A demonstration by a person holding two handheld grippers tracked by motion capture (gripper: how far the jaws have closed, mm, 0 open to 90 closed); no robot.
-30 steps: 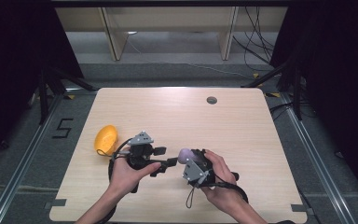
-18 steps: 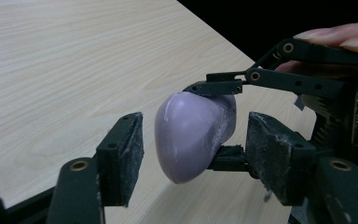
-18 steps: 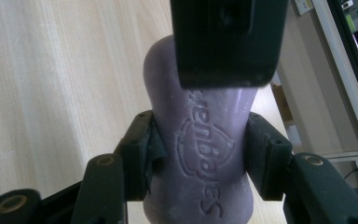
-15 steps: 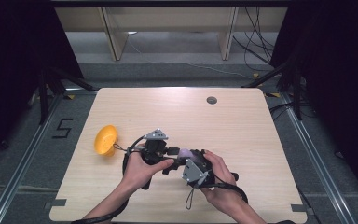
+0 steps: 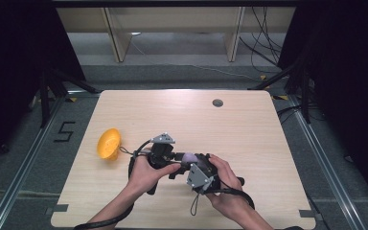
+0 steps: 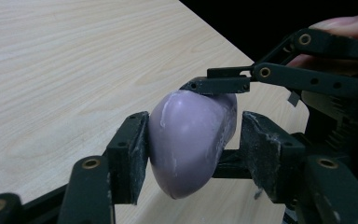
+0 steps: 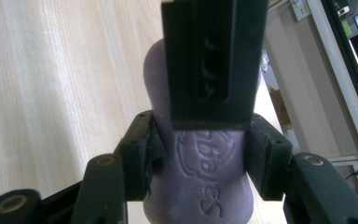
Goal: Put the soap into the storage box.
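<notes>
Both grippers meet over the near-middle of the wooden table (image 5: 249, 124), well right of the orange bowl (image 5: 108, 143), which lies tipped on its side near the table's left edge.

A purple soap bar (image 5: 189, 157) hangs between the two tools, clear of the tabletop as far as I can judge. Left gripper (image 6: 191, 144): jaws narrow; left pad pressed against the bar's flank, right pad at or just off the other side. Right gripper (image 7: 198, 140): jaws also narrow, flanking the bar's lettered face; contact looks firm on both sides. One black jaw of the left gripper crosses in front of the right gripper view, so the two grips sit crosswise on the same bar.

Long axis of the bar runs along the right gripper's jaws, away from that hand, and lies across the left gripper's.

Neither hand is nearer; both are on it. Looks like a handover, direction unclear. Whichever lets go, the other must already bear the weight.
</notes>
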